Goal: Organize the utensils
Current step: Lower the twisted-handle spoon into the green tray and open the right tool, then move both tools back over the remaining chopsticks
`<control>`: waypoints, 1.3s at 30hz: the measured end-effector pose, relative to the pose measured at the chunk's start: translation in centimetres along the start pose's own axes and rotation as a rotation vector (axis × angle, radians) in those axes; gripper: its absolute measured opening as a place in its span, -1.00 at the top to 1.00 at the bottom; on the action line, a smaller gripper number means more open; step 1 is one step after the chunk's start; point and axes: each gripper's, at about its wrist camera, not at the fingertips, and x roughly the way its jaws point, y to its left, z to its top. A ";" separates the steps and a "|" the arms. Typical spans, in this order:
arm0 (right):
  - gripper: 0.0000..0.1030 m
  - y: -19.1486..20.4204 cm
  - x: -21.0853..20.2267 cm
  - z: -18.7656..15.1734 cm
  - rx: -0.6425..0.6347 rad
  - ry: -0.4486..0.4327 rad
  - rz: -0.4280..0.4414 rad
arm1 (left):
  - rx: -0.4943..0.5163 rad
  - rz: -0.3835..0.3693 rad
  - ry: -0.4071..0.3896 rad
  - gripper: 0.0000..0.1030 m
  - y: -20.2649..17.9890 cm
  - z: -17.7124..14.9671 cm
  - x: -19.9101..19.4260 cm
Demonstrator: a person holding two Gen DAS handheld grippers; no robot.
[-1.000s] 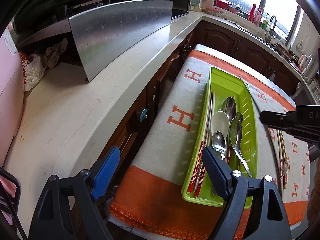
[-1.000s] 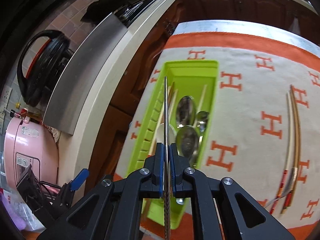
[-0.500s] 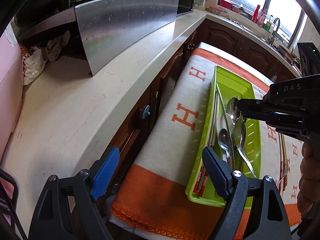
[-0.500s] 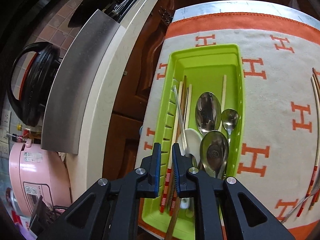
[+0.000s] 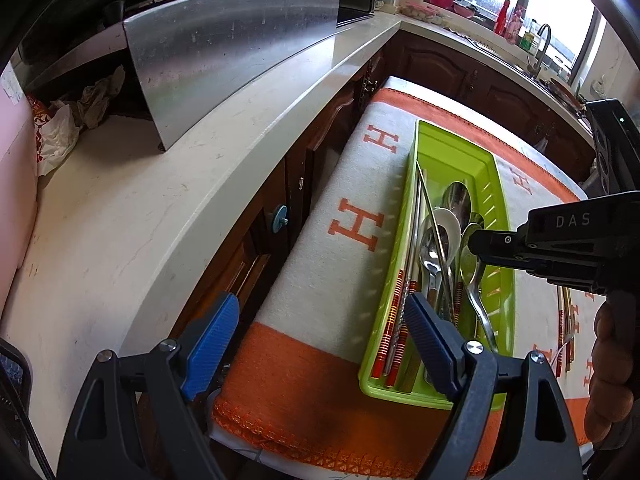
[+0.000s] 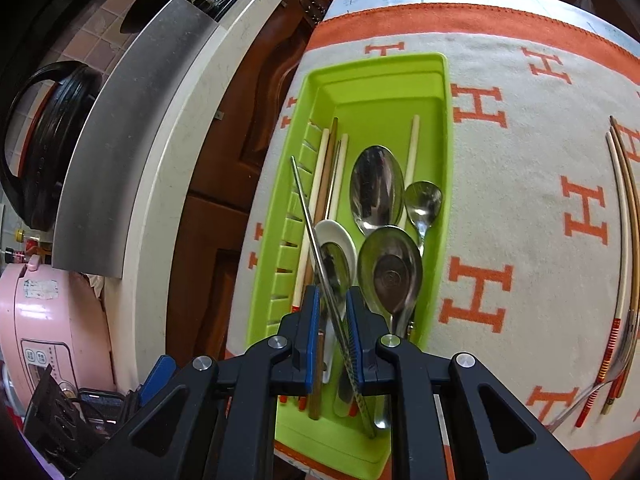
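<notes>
A lime green utensil tray [image 6: 372,76] [image 5: 452,152] lies on the orange and grey cloth [image 6: 520,200]. It holds several spoons [image 6: 376,188] and chopsticks [image 6: 320,184]. A thin metal chopstick [image 6: 308,216] [image 5: 430,208] lies slanted across them, its lower end between my right gripper's blue pads. My right gripper [image 6: 333,312] hovers over the tray's near end, open a little and holding nothing; it also shows in the left wrist view [image 5: 476,240]. My left gripper [image 5: 316,340] is open and empty over the cloth's near left edge.
Loose chopsticks [image 6: 622,216] and a metal utensil [image 6: 592,396] lie on the cloth right of the tray. A white counter [image 5: 140,208] with a steel panel [image 5: 224,44] runs along the left. Wooden cabinets [image 5: 304,176] stand between counter and cloth. A pink appliance [image 6: 44,332] is at far left.
My right gripper came down over the tray, opened and let go of the metal chopstick, which now lies in the tray. The left gripper shifted slightly.
</notes>
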 end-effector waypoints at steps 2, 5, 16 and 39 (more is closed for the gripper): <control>0.74 -0.2 -0.3 -0.2 -0.002 -0.002 -0.003 | 0.004 0.002 0.000 -0.62 -0.1 0.0 -0.1; 0.74 -0.4 -1.1 -0.7 -0.023 -0.014 -0.014 | 0.004 -0.002 0.005 -0.62 -0.3 -0.1 -0.1; 0.73 -2.0 -5.2 -3.3 -0.120 -0.070 -0.061 | 0.048 0.002 0.003 -0.62 -2.2 -0.4 -1.1; 0.60 -15.8 -16.3 -5.1 -0.052 -0.261 -0.056 | 0.240 -0.068 0.006 -0.62 -14.4 0.6 -4.1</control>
